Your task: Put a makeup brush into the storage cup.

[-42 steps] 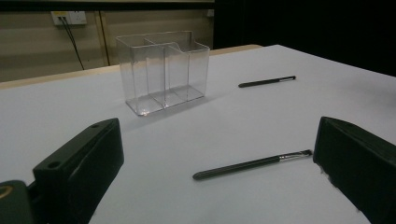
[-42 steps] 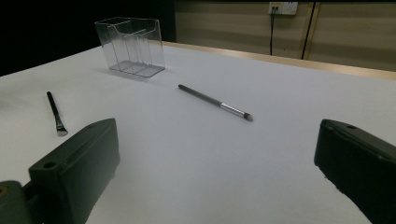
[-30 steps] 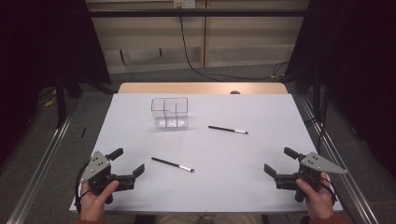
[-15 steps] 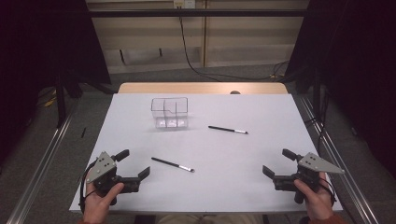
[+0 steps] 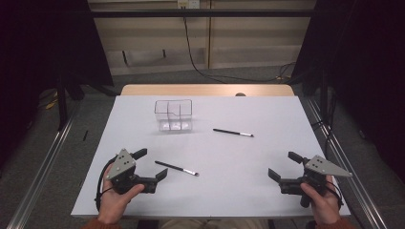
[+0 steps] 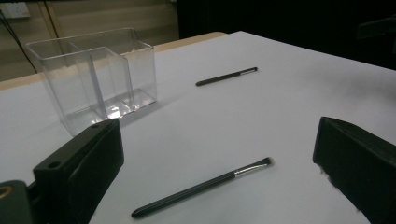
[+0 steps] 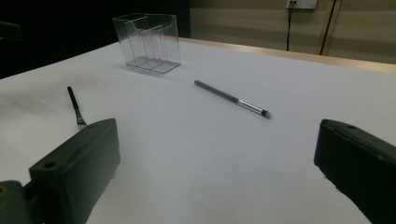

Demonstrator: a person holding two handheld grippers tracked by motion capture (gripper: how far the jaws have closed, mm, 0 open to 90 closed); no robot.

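Two thin black brushes with silver ferrules lie on the white table [image 5: 215, 195]. The near brush [image 5: 175, 168] [image 6: 201, 187] [image 7: 74, 105] lies just right of my left gripper [image 5: 152, 163] [image 6: 217, 154], which is open and empty, jaws pointing at it. The far brush [image 5: 233, 132] [image 6: 226, 76] [image 7: 231, 98] lies mid-table. A clear plastic container [image 5: 173, 114] [image 6: 93, 77] [image 7: 147, 42] with inner dividers stands upright at the back left, empty. My right gripper [image 5: 282, 165] [image 7: 217, 158] is open and empty near the front right corner.
A wooden strip [image 5: 205, 89] runs along the table's far edge. Metal rails [image 5: 43, 157] flank both sides of the table on the floor. A cable [image 5: 191, 43] hangs down the back wall. A hand holds each gripper at the front edge.
My left gripper has moved to the right, closer to the near brush. The right gripper has barely shifted. Brushes and container lie as before.
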